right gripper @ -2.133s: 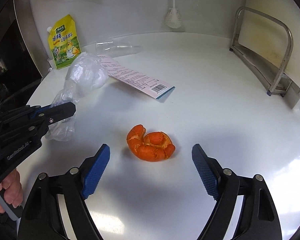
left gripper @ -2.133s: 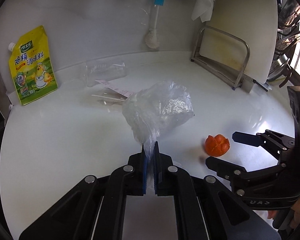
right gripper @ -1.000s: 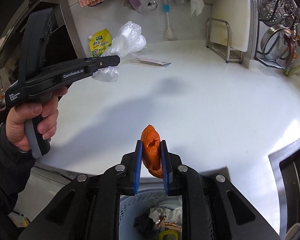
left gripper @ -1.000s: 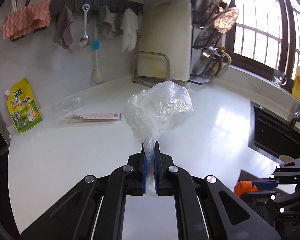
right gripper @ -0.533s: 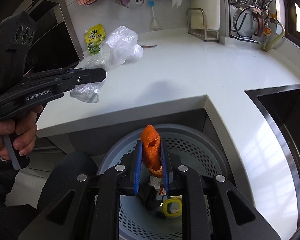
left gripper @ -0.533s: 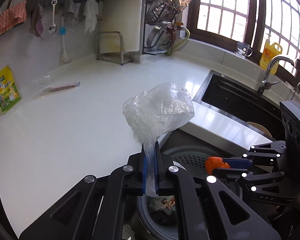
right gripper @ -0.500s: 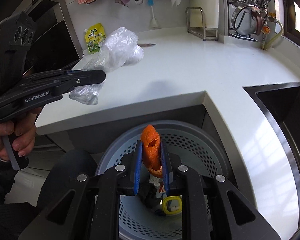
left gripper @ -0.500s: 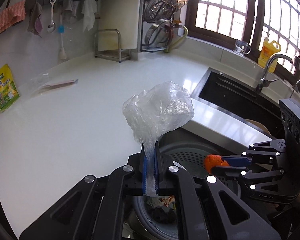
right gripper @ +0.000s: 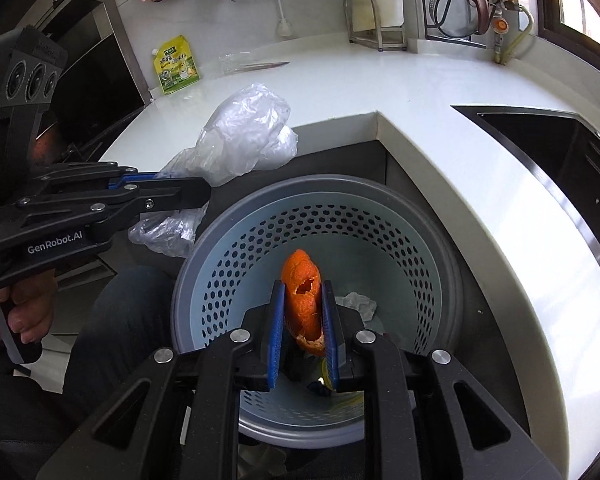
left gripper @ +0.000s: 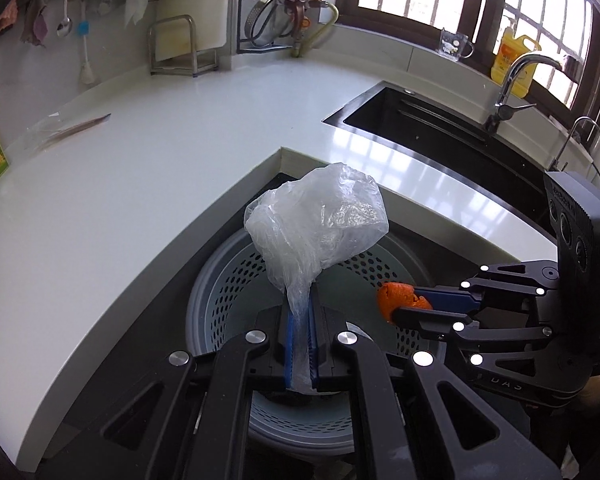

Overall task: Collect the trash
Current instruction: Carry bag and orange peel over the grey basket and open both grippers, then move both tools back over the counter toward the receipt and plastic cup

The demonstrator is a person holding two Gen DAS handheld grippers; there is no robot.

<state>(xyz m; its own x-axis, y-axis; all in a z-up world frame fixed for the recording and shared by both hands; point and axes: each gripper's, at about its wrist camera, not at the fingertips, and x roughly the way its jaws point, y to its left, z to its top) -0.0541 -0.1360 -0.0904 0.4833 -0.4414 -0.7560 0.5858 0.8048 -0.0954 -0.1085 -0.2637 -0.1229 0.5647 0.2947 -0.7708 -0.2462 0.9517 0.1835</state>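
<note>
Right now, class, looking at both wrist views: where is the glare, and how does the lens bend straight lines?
Left wrist view: the windows are blown out, with glare streaks on the countertop beside the sink; the counter edge bows into a curve. Right wrist view: lighting is softer, the counter still curves round the perforated bin, and the corners darken.

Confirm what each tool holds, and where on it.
Left tool pinches the clear plastic bag by its twisted neck. Right tool clamps the orange peel across its flat sides.
</note>
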